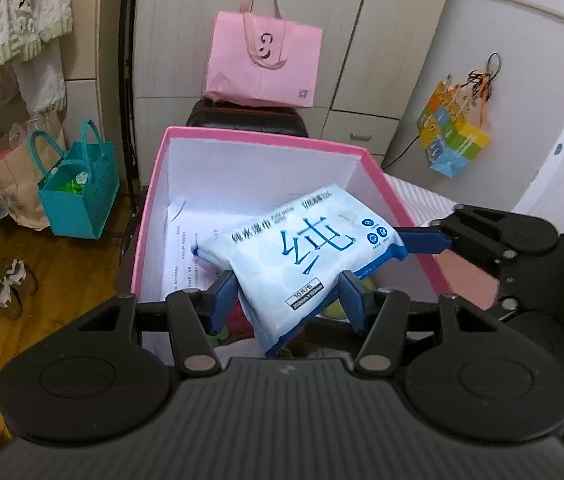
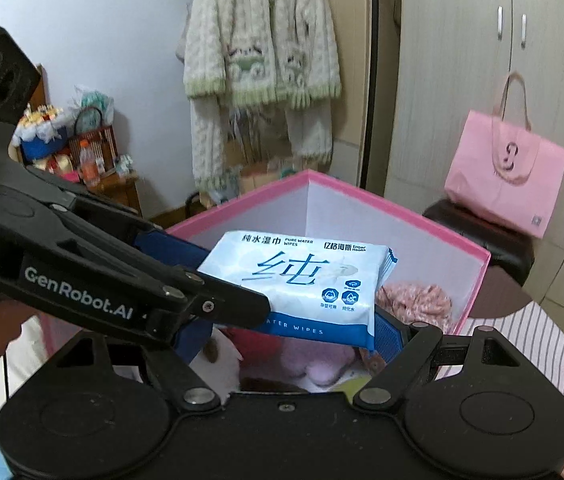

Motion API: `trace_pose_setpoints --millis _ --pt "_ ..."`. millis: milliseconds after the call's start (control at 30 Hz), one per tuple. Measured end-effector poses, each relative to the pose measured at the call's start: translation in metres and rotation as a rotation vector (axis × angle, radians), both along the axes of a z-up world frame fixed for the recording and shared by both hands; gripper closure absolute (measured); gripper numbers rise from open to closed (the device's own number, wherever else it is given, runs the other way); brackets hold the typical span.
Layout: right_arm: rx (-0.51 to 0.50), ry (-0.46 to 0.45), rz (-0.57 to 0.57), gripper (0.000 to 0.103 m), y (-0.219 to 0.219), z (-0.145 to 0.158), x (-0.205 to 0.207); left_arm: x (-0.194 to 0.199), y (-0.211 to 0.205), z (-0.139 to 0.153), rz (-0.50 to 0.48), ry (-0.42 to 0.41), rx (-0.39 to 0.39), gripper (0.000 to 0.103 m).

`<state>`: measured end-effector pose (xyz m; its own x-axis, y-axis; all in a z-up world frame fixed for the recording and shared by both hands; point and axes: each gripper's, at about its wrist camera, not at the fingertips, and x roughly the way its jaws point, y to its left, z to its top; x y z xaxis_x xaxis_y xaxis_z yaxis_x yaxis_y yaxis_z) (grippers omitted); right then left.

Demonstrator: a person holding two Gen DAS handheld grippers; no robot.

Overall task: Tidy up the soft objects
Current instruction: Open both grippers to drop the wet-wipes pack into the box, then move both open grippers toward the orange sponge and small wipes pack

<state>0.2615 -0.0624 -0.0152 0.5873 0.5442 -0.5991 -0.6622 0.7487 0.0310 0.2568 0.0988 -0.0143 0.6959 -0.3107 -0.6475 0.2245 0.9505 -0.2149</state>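
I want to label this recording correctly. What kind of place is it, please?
Most likely a bedroom in a home. A knitted cardigan hangs on the wall, pale wardrobe doors stand behind the pink tote bag, and shoes lie on the wooden floor.

One wipes pack (image 1: 302, 248), one pink box (image 1: 266, 140), two grippers (image 1: 286, 300).

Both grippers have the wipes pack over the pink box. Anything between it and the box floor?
No lid or cover. The wipes pack hangs over the open pink box; beneath it lie a pink knitted item, plush toys and printed sheets, so it would land on those.
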Motion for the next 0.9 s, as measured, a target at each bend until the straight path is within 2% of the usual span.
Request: trace_pose_setpoints --millis 133,333,600,900 --pt "-0.026 -0.001 -0.008 0.017 -0.003 0.001 0.001 -0.007 0.002 0.003 0.022 -0.030 0.017 0.048" --pt "-0.065 0.003 0.005 0.018 -0.006 0.004 -0.012 -0.032 -0.002 0.019 0.000 -0.071 0.037 0.044" --pt "-0.059 -0.044 0.024 0.017 -0.025 0.025 -0.048 -0.072 -0.016 0.044 -0.033 -0.136 0.063 0.040" --pt "-0.082 -0.095 0.007 0.017 -0.058 0.045 -0.090 -0.108 -0.041 0.060 -0.090 -0.179 0.081 0.038"
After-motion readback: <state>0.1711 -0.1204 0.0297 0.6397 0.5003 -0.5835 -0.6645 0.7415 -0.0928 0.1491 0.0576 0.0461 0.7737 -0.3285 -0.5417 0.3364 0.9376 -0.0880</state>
